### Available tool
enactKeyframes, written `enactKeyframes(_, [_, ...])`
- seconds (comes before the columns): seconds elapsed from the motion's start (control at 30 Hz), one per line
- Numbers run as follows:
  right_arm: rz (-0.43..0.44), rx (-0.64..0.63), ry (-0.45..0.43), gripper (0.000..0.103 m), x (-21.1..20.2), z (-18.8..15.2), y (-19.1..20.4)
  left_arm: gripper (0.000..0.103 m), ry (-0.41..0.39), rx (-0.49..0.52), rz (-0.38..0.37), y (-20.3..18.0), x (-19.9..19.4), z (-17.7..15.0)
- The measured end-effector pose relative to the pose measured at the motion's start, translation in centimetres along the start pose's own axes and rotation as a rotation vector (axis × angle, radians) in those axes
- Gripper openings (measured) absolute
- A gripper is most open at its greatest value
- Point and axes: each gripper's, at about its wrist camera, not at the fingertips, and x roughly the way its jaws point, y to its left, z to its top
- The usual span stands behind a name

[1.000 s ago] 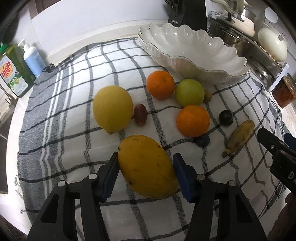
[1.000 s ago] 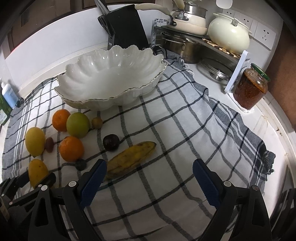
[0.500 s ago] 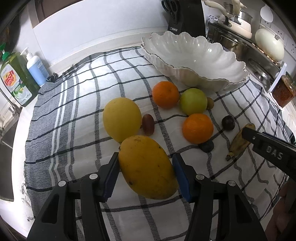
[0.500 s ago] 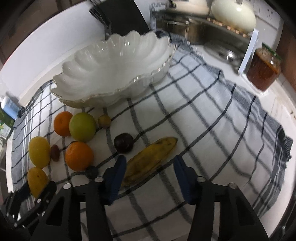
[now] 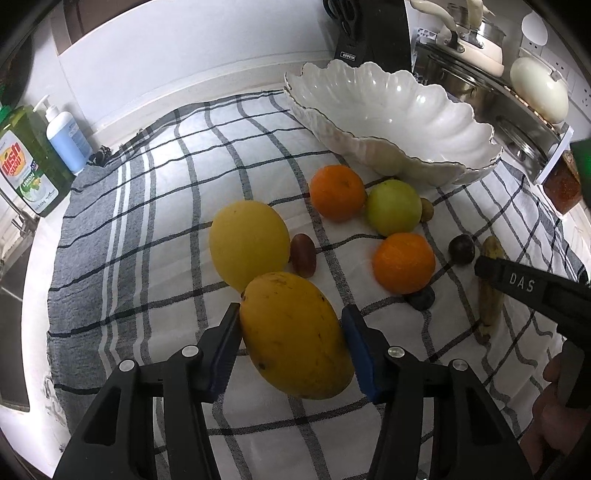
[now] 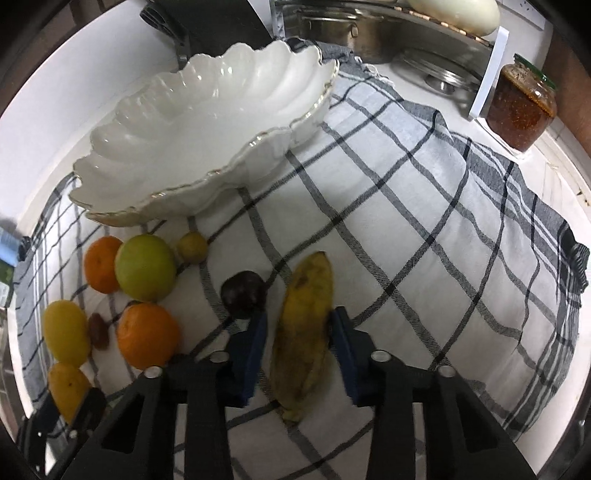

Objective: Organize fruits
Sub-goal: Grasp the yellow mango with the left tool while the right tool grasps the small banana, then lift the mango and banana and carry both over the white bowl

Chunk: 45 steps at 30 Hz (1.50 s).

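A big yellow-orange mango (image 5: pixel 295 336) sits between the blue pads of my left gripper (image 5: pixel 291 314), whose jaws are closing and press on both its sides. In the right wrist view a spotted banana (image 6: pixel 303 325) lies on the checked cloth (image 6: pixel 424 221) between the closing jaws of my right gripper (image 6: pixel 299 317). The right pad touches the banana; a sliver of cloth shows beside the left pad. Behind stands the empty white scalloped bowl (image 6: pixel 207 122). Two oranges (image 5: pixel 402 262), a green apple (image 5: pixel 393 206), a yellow fruit (image 5: pixel 249 243) and small dark fruits lie on the cloth.
Dish soap (image 5: pixel 26 162) and a pump bottle (image 5: pixel 66 136) stand at the left edge. A knife block (image 5: pixel 369 29), pots on a rack (image 5: pixel 480 74) and a jar (image 6: pixel 521 103) line the back and right. A hand (image 5: pixel 554 417) shows at lower right.
My right gripper came down over the banana and its jaws narrowed from wide open to close around it. The left gripper kept its place with the mango between its pads.
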Motion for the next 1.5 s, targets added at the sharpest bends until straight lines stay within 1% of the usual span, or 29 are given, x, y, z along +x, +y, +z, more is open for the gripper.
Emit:
enactKeyframes(0.23, [0.028,-0.025,0.000,0.032,0.0,-0.3,0.1,0.053,0.000,0.002,-0.006,0.0,-0.1,0.0])
enactKeyframes(0.43, [0.058,-0.049,-0.023,0.031,-1.6,-0.4,0.2,0.052,-0.016,0.001,-0.003,-0.1,-1.1,0.3])
enactKeyframes(0.63, [0.109,-0.090,-0.060,0.031,-3.9,0.1,-0.4,0.052,-0.060,-0.033,0.041,-0.5,-3.6,1.0])
enactKeyframes(0.77, [0.154,-0.125,-0.099,0.031,-6.1,0.7,-0.8,0.052,-0.082,-0.071,0.055,-0.9,-5.5,1.4])
enactKeyframes(0.87, [0.177,-0.141,-0.122,0.031,-7.5,1.4,-0.8,0.052,-0.093,-0.076,0.050,-1.2,-6.7,1.6])
enactKeyframes(0.97, [0.191,-0.135,-0.138,0.031,-8.8,2.0,-0.6,0.052,-0.087,-0.069,0.025,-1.4,-7.4,2.6])
enactKeyframes(1.1, [0.187,-0.131,-0.175,0.031,-9.9,3.3,-0.1,0.052,-0.107,-0.040,-0.016,-1.5,-7.7,4.5])
enactKeyframes(1.2, [0.171,-0.129,-0.195,0.031,-10.5,4.3,0.6,0.052,-0.118,-0.010,-0.036,-1.4,-7.6,6.2])
enactKeyframes(1.5, [0.156,-0.131,-0.246,0.031,-11.3,7.8,2.5,0.052,-0.135,0.034,-0.081,-0.7,-6.5,11.0])
